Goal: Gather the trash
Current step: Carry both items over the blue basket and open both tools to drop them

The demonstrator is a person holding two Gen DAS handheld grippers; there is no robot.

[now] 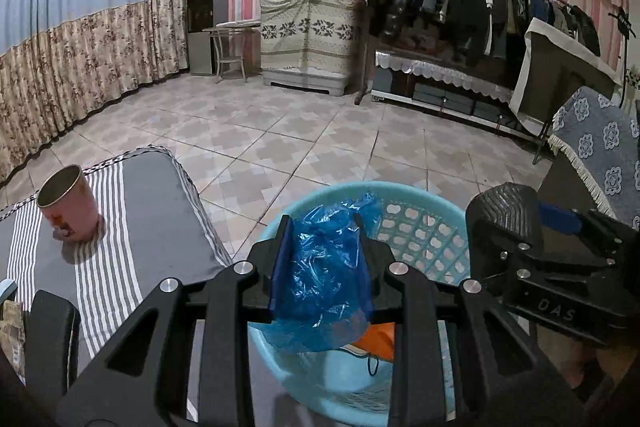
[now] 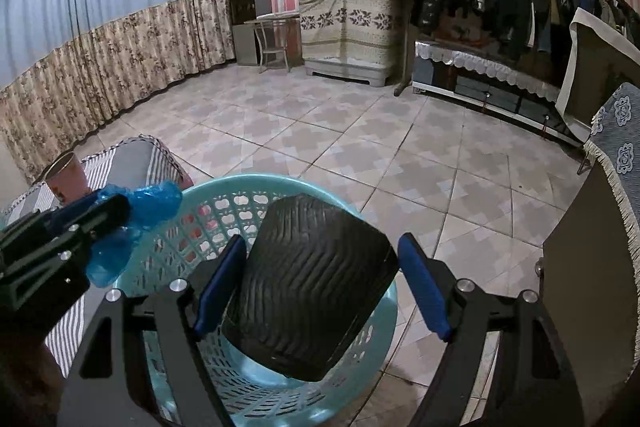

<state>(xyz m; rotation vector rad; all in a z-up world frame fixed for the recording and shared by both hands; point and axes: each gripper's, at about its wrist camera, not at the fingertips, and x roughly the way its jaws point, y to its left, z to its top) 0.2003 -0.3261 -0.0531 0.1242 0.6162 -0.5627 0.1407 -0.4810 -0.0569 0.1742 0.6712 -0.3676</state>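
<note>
Both grippers tilt downward over the rim of a light blue plastic basket [image 1: 424, 223] that stands on the tiled floor [image 1: 304, 131]. The left gripper [image 1: 323, 223] is clamped on a crumpled blue plastic bag [image 1: 320, 275], its two fingers [image 1: 282, 247] pressing the film from either side, so that the bag hangs between them directly above the basket's opening. The right gripper [image 2: 322, 251] holds a black ribbed cylinder [image 2: 308, 287]; its blue-padded fingers [image 2: 422, 287] stand wide apart, with the left pad against the cylinder's side and the right pad just beside it, and whether that one touches I cannot tell. The cylinder leans, tilted over the basket's mouth. The left wrist view shows the basket's inside, where an orange item [image 1: 376, 341] and a white one lie on the bottom below the bag; the right wrist view hides that floor behind the cylinder. The left view also shows the right gripper from the side at the picture's right edge, with the cylinder ahead of it, while the right view shows the left gripper and its bag at the left edge, over the basket's near rim. A pink cup [image 1: 68, 205] stands upright on a grey striped cloth [image 1: 152, 211] to the left of the basket, well seen only in the left view.
</note>
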